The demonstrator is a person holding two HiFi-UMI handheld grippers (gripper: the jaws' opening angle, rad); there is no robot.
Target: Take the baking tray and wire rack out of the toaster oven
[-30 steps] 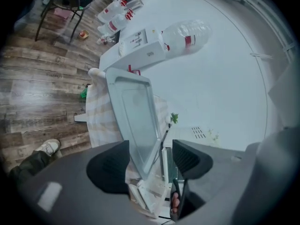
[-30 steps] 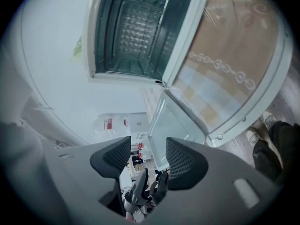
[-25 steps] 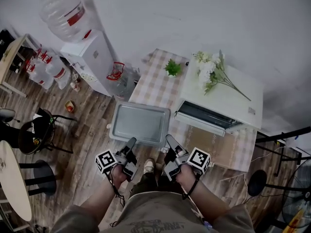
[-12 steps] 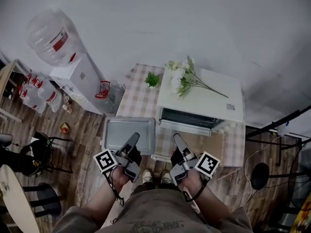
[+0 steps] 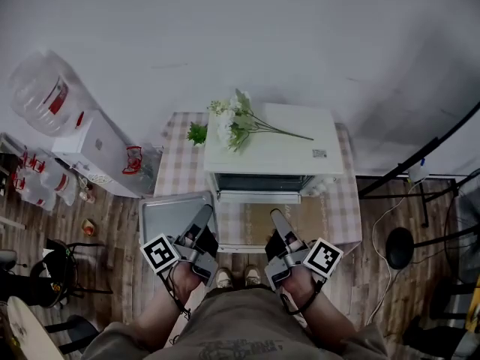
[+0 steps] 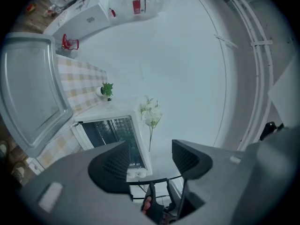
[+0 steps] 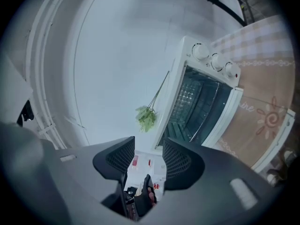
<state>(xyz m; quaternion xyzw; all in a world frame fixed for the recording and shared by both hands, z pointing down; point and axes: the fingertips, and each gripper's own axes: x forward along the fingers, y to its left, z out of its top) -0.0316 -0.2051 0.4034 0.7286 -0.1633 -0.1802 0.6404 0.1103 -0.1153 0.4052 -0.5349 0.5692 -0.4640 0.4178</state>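
both claws have shifted off the baking tray's (image 5: pixel 166 216) near edge toward the oven, the right one's jaws just narrowing on nothing. a checked bench (image 5: pixel 341 201) sits mid-frame. on it the white toaster oven (image 5: pixel 274 152) stands with its door (image 5: pixel 259 197) dropped open. the tray lies flat on the bench, left of the oven. a wire rack (image 6: pixel 113 130) shows inside the oven. the left claw (image 5: pixel 202 217), released and empty, overlaps the tray's lower right corner. the right claw (image 5: pixel 276 222), also released, is before the door. white flowers (image 5: pixel 231 120) lie atop the oven, a potted plant (image 5: pixel 197 133) beside it.
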